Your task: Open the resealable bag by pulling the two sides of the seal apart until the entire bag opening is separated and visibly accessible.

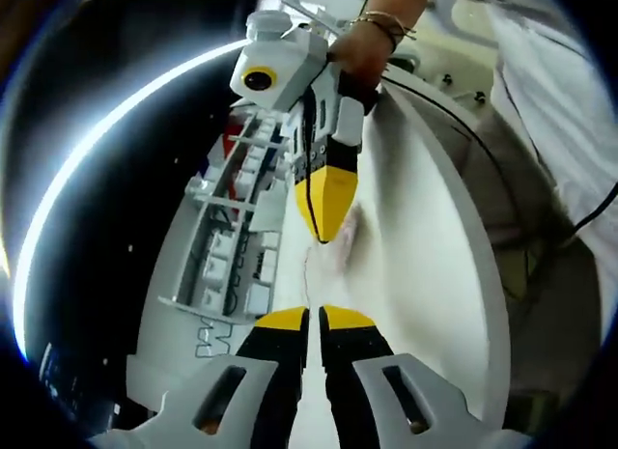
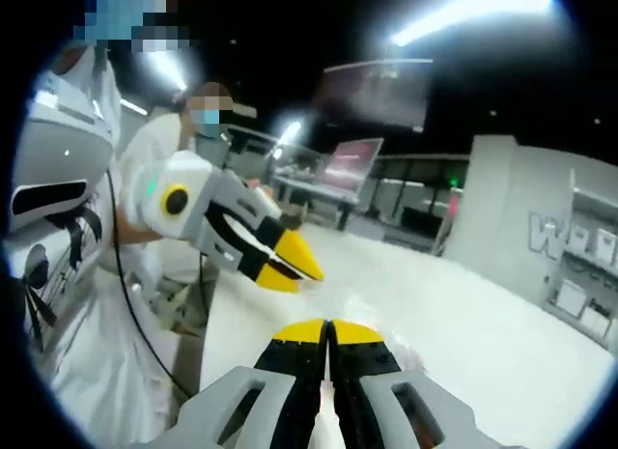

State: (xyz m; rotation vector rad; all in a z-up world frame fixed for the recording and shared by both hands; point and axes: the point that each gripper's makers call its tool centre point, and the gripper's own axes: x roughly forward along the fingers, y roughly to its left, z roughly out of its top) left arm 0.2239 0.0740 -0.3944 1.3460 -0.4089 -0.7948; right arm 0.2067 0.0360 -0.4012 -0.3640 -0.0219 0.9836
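Observation:
The resealable bag [image 1: 338, 244] is clear and faint, a thin film hanging over the white table [image 1: 425, 275] between the two grippers. My left gripper [image 1: 314, 319] rises from the bottom of the left gripper view, its yellow-tipped jaws pressed together on a thin edge of the film. My right gripper [image 1: 325, 217] comes down from above, held by a hand, tips closed at the bag's far side. In the right gripper view my right gripper [image 2: 328, 325] is shut with a pale sliver between its jaws, and the left gripper [image 2: 301, 266] faces it closely from the left.
A white rack with small boxes and labels [image 1: 237, 246] runs along the table's left side. A person in white clothes [image 2: 68, 275] stands close at the table's edge, with a black cable hanging. Another person [image 2: 208, 111] and monitors [image 2: 348, 164] are farther back.

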